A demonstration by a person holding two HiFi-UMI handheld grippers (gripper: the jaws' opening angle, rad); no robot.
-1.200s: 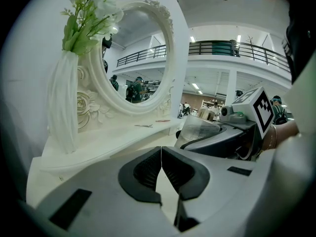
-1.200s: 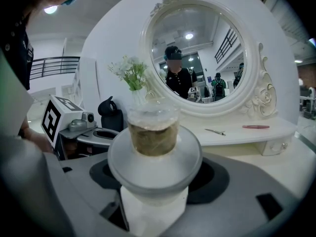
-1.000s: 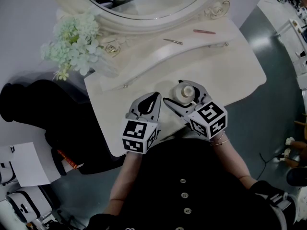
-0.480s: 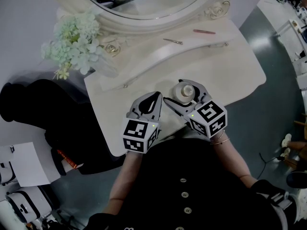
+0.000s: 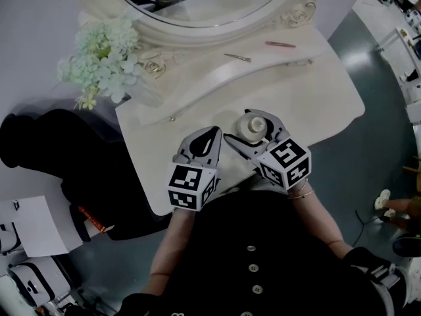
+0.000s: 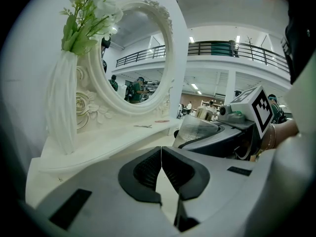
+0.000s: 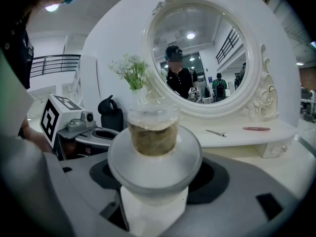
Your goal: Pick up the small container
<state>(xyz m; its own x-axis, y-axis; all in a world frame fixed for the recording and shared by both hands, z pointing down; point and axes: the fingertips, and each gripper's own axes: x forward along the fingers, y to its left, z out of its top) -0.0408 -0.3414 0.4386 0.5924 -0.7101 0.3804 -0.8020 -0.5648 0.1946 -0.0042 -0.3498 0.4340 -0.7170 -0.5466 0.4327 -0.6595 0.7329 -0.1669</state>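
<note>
The small container [image 5: 255, 125], a frosted white jar with a clear cap over a gold top, is low over the front of the cream dressing table [image 5: 316, 91]. My right gripper [image 5: 250, 127] has a jaw on each side of it and looks shut on its body. In the right gripper view the container [image 7: 154, 132] fills the space between the black pads of the right gripper [image 7: 155, 181]. My left gripper [image 5: 215, 131] lies just to its left, shut and empty. From the left gripper view, the left gripper [image 6: 161, 149] has the container [image 6: 196, 130] to its right.
An oval mirror [image 5: 197, 5] stands at the back of the table, with a white vase of pale flowers [image 5: 105, 51] at its left. A hairpin [image 5: 237, 56] and a thin red stick [image 5: 279, 43] lie on the raised shelf. A black bag [image 5: 39, 143] sits left of the table.
</note>
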